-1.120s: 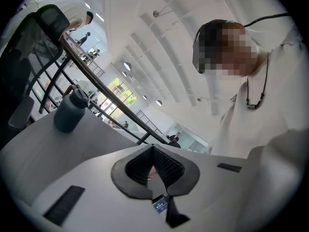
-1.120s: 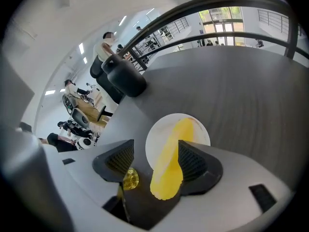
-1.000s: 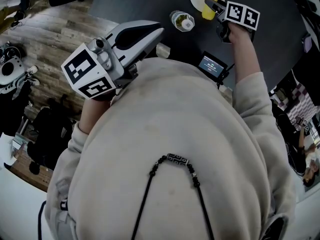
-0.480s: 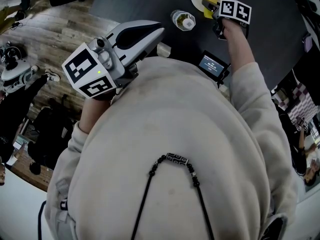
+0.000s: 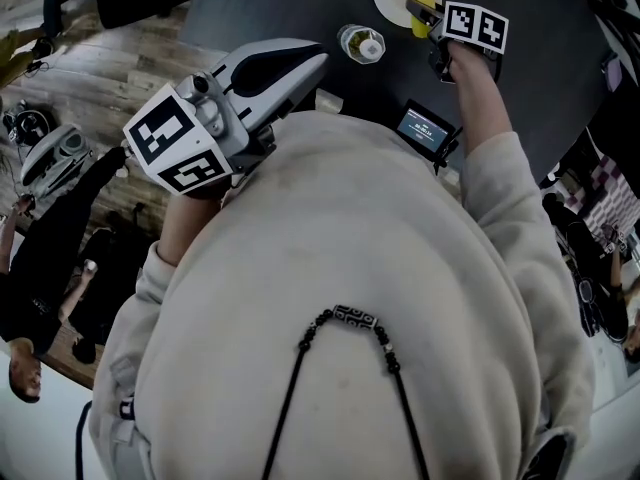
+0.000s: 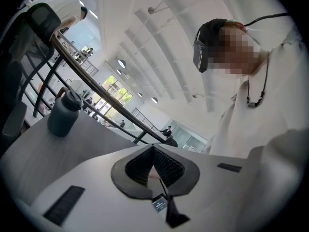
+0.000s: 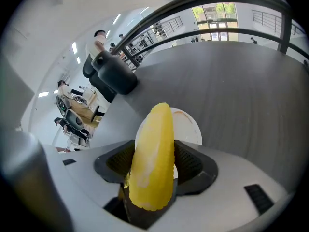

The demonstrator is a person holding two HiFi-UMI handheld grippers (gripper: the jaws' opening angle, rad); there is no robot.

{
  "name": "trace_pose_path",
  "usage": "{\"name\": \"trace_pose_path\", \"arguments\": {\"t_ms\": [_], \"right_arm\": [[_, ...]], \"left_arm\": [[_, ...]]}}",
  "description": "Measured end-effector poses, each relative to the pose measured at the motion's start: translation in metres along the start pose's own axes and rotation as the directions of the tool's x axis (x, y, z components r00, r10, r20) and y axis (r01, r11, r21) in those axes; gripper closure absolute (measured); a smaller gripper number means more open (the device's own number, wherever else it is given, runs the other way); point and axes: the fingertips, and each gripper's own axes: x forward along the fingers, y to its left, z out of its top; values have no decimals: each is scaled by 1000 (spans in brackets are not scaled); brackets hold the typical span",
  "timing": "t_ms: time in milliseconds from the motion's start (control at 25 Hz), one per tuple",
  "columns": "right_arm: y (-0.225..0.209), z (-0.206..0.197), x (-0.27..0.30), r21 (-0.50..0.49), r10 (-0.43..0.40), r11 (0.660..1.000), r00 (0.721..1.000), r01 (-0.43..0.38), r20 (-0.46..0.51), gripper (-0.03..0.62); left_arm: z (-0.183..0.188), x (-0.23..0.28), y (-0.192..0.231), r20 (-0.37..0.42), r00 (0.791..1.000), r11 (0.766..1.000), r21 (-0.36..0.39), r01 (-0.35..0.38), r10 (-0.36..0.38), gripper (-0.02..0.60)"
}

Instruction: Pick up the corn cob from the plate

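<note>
Corn cob (image 7: pixel 154 144) sits clamped between the jaws of the right gripper (image 7: pixel 153 170) above the plate (image 7: pixel 190 127), barely moved since a second ago, so the lift is probably only starting. The left gripper (image 6: pixel 153 166) has its jaws closed on nothing.

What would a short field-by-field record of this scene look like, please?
Right gripper: shut on the yellow corn cob
Corn cob: far end over the round white plate; contact with it unclear
Left gripper: shut, empty, raised near the person's chest
Table: dark grey tabletop, with a bottle beside the plate
</note>
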Motion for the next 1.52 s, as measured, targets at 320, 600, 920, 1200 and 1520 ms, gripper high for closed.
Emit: {"name": "trace_pose_path", "arguments": {"t_ms": [320,600,920,1200,1520], "right_arm": [[44,46,-99,-9,105,994,958,-107,267,330],[86,54,-224,-130,239,971,810,-201,535,330],[149,32,-350,-285,363,932,589,-224,722,330],[189,10,-387,-358,405,914,500,-191,766,330],[193,8,-384,-356,394,918,523,-177,756,330]], "left_arm": [[26,23,-19,-56,990,986,97,138,-133,581],[21,51,-45,-130,953,933,202,296,-274,581],[19,68,-78,-214,896,860,264,436,-389,581],[15,70,-85,-243,862,826,262,499,-444,581],[20,68,-85,-234,865,828,263,496,-444,581]]}}
